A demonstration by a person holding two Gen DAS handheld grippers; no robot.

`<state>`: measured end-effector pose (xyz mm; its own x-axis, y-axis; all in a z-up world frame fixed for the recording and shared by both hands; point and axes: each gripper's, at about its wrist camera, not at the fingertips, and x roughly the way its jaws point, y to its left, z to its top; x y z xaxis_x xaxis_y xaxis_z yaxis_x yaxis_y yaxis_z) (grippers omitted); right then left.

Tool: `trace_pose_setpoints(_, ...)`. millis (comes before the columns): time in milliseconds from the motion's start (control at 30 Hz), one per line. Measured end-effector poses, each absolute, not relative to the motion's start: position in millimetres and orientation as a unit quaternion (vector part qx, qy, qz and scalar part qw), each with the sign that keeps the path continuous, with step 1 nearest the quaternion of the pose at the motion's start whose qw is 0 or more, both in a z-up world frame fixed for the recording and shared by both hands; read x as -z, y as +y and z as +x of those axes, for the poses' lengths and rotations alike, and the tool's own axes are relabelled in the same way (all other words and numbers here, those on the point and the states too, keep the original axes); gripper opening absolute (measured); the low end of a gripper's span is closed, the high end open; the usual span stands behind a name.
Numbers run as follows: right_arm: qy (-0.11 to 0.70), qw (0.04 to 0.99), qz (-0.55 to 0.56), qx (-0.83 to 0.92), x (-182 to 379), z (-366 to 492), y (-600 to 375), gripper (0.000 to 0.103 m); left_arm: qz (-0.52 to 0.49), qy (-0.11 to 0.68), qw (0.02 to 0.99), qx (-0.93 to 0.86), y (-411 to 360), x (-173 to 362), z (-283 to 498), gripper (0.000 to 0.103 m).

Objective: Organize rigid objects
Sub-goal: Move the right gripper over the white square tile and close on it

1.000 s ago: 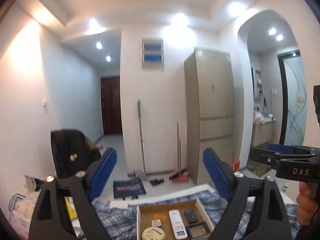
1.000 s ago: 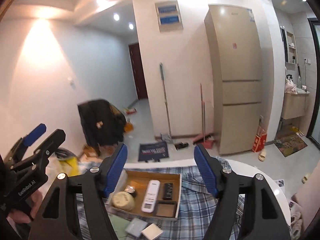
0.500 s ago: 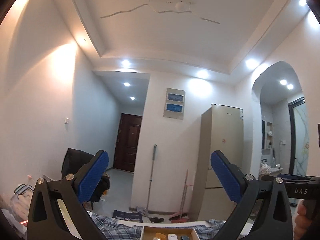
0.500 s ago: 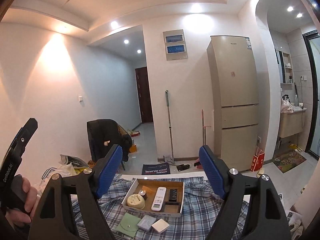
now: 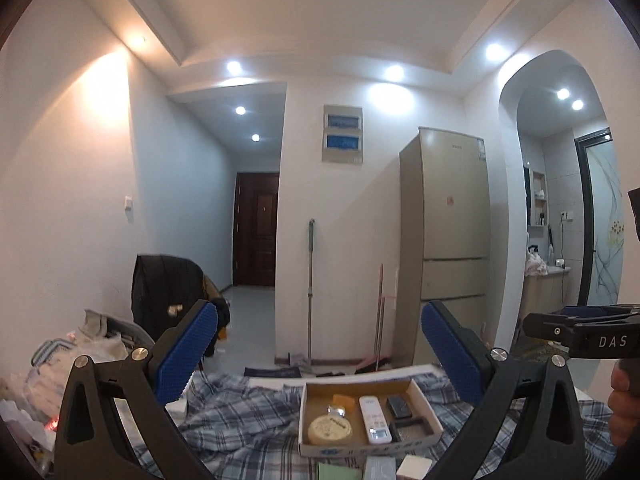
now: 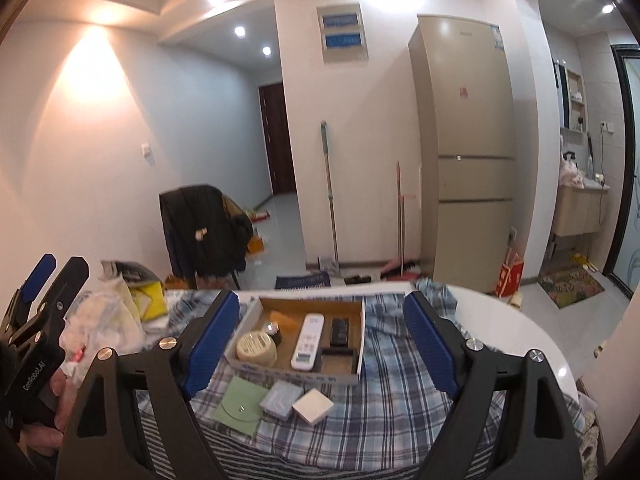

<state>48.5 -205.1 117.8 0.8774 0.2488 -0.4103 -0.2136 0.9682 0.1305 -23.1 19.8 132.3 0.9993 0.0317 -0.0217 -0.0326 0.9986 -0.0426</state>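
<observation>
A white table (image 6: pixel 504 320) (round-edged) carries a plaid cloth (image 6: pixel 400 392) under a cardboard box (image 6: pixel 280 372).

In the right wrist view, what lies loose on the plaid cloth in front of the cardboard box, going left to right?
green envelope → grey-blue packet → white square box
</observation>
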Motion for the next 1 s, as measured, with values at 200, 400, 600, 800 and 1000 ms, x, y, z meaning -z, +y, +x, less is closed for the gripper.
trace_pose_setpoints(200, 0.257, 0.96, 0.028, -0.106, -83, 69, -198, 0.083, -0.002, 0.042, 0.998, -0.039, 20, -105, 4, 0.103)
trace_pose_setpoints(400, 0.343, 0.935, 0.002, -0.088, -26, 116, -182, 0.083, -0.017, 0.076, 0.996, -0.043, 28, -65, 32, 0.103)
trace_pose_setpoints(600, 0.526, 0.837, 0.111, -0.099, 70, 171, -189, 0.074, -0.013, 0.155, 0.987, -0.051, 33, 12, 78, 0.101)
trace_pose_setpoints(800, 0.564, 0.815, 0.12, -0.067, 89, 185, -179, 0.07, -0.025, 0.164, 0.984, -0.057, 37, 14, 81, 0.101)
trace_pose_setpoints(1000, 0.561, 0.821, 0.088, -0.051, 92, 187, -155, 0.067, -0.031, 0.168, 0.983, -0.066, 40, 11, 81, 0.101)
